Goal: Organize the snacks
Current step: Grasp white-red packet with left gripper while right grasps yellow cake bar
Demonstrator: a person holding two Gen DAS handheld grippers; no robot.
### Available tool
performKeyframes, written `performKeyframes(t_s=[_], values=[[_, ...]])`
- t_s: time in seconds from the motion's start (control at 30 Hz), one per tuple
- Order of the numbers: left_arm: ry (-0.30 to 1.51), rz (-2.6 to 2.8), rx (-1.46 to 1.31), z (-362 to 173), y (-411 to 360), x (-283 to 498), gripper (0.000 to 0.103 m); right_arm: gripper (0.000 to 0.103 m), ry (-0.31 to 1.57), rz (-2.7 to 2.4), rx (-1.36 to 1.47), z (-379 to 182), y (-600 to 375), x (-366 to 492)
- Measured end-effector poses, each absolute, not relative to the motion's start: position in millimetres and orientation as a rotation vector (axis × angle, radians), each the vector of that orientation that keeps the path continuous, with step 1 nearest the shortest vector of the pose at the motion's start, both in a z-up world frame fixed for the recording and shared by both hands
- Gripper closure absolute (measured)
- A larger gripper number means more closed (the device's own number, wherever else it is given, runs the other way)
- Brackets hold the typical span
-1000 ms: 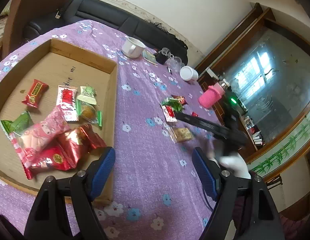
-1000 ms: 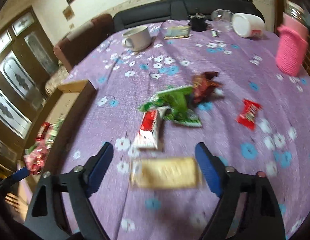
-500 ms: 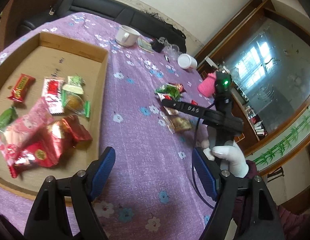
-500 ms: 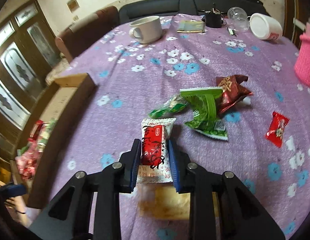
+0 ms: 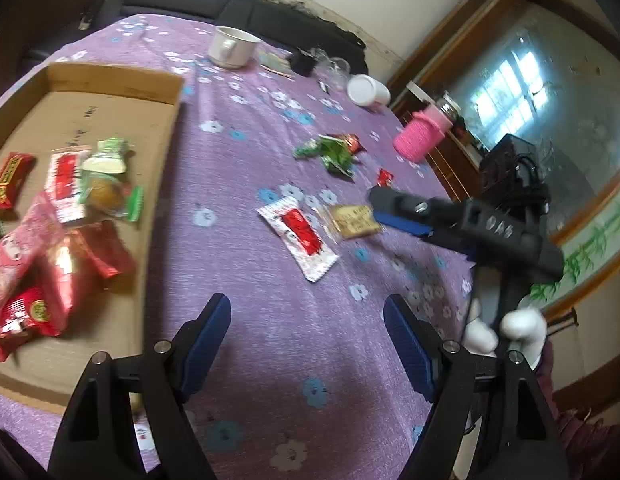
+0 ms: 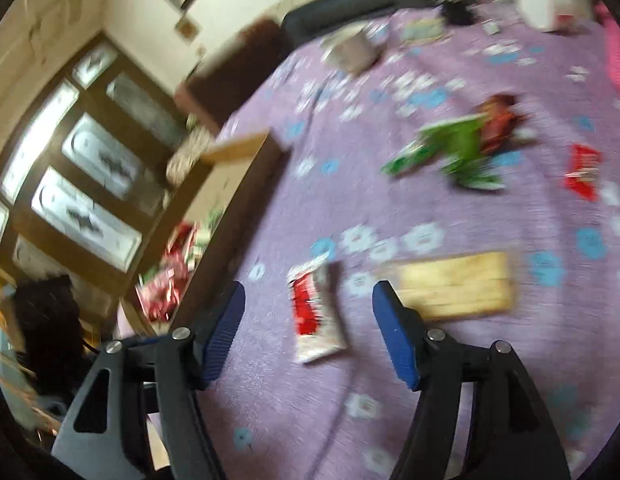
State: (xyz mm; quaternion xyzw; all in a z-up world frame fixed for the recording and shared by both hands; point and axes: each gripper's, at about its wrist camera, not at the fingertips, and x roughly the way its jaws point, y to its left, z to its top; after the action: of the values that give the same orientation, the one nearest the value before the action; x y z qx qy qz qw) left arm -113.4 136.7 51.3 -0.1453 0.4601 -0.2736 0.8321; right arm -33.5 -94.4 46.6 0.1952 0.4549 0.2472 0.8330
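A white-and-red snack packet point(image 6: 315, 312) lies flat on the purple flowered cloth between the fingers of my right gripper point(image 6: 308, 292). Its jaws are opening and the pads stand clear of the packet. A clear-wrapped cracker point(image 6: 457, 284) lies just right of it. Farther off are green packets point(image 6: 453, 148), a brown-red one point(image 6: 497, 120) and a small red candy point(image 6: 581, 168). In the left wrist view my left gripper point(image 5: 306, 304) hangs open over bare cloth, short of the same packet point(image 5: 298, 236). The right gripper point(image 5: 383, 208) reaches in from the right. The cardboard tray point(image 5: 158, 184) holds several snacks.
A white mug point(image 5: 232, 48), a white jar point(image 5: 365, 90), a glass and a pink knitted bottle point(image 5: 419, 138) stand at the far side of the table. A black sofa runs behind it. A white-gloved hand point(image 5: 521, 328) holds the right gripper.
The right gripper closed on the white-and-red packet, carried it left toward the tray, then spread its jaws and left it on the cloth. The left gripper drifted forward, still open.
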Motion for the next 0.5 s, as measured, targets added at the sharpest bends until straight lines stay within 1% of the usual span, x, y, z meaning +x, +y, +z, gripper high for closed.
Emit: performKeyframes(t_s=[0.13,0.2,0.33,0.5], values=[[0.977,-0.573,-0.266,49,123,-110,0.024,0.035,1.026,0.475,0.497,35,-123,-38],[0.996,-0.596,-0.290,47,119,-109,0.024,0.035,1.059,0.450,0.520,26,-127,-35],[1.000,-0.601,-0.257,48,111,-112,0.024,0.035,1.090,0.397,0.513,16,-124,-19],[0.983,-0.589,-0.245,52,111,-111,0.024,0.035,1.094,0.305,0.428,23,-108,14]])
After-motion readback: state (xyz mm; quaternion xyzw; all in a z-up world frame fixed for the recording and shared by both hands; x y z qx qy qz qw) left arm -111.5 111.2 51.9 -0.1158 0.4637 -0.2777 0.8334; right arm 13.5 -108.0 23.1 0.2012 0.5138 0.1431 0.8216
